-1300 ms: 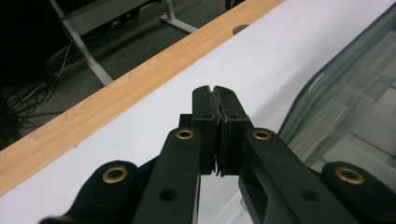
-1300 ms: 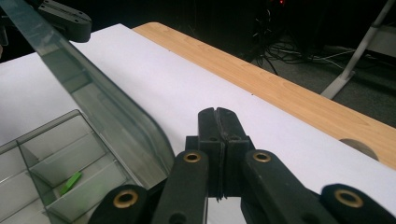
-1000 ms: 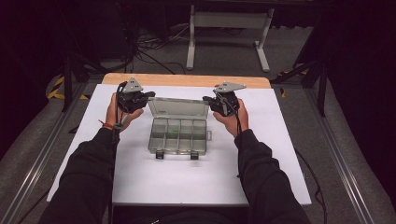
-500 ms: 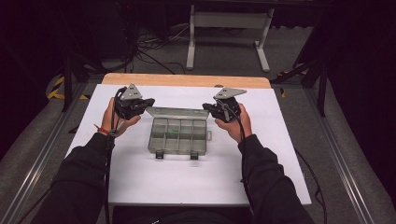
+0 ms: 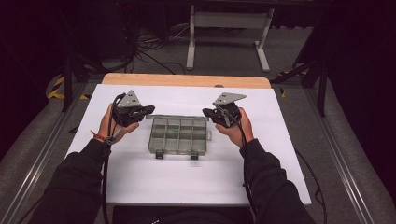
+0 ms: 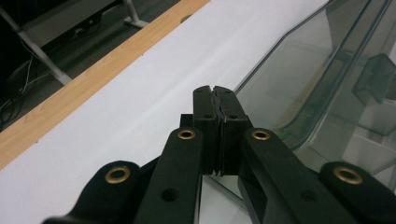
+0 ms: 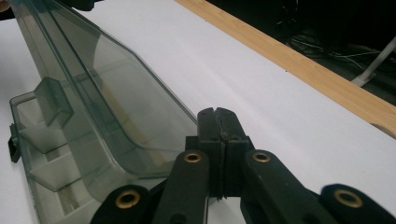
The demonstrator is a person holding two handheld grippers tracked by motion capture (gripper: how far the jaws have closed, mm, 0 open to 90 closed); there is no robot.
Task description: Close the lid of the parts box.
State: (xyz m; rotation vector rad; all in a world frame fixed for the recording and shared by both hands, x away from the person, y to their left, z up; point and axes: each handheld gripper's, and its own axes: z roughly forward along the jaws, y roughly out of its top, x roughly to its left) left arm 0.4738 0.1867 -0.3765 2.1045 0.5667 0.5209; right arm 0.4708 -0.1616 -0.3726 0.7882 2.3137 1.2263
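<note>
Left gripper [image 6: 217,93]: the jaws stand pressed together, pad against pad, with no gap visible between them and nothing held. Immediately to the right of the jaws in the left gripper view lies the clear compartment box [image 6: 327,116], its raised transparent lid [image 6: 299,60] slanting upward beside the jaw tips; whether the jaws touch the lid's edge cannot be told. To the left of the jaws runs the white tabletop [image 6: 116,116], and beyond it the wooden edge strip [image 6: 70,98].

Right gripper [image 7: 218,114]: the jaws are likewise closed on each other, empty. In the right gripper view the same lid [image 7: 93,93] rises tilted just to the left of the jaws, its lower edge close beside the tips; contact cannot be confirmed. The divided compartments [image 7: 46,163] show through the lid further left. To the right of the jaws the white surface extends to the wooden strip [image 7: 303,60].

High view: the left gripper [image 5: 148,111] and right gripper [image 5: 206,112] sit at the box's two far corners, one at each end of the far edge, jaws pointing inward toward each other. The box [image 5: 179,135] lies between them, near the middle of the table [image 5: 187,186], its two latches [image 5: 159,154] on the near side. A hand [image 5: 113,128] holds each gripper; dark sleeves [image 5: 77,182] enter from the bottom.
</note>
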